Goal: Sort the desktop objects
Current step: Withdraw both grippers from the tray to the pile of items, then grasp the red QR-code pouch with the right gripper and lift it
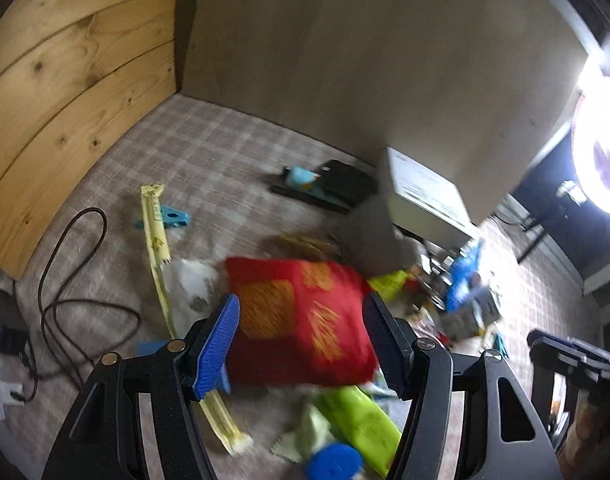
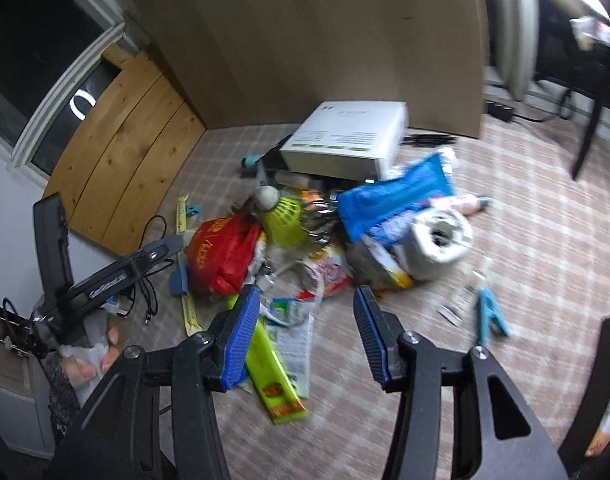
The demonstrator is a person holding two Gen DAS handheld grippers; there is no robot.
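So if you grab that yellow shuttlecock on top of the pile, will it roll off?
Probably a little. The yellow shuttlecock lies tilted on the heap beside the red bag, so a nudge could tip it off. Its round cork end may make it roll in a curve. The open mesh skirt suggests it is very light and squashable.

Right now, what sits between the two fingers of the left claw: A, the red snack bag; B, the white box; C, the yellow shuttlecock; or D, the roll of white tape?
A: in the left wrist view the red snack bag fills the gap of the left claw, while the white box stands farther back by the wall; whether the fingers actually press on the bag is not clear.
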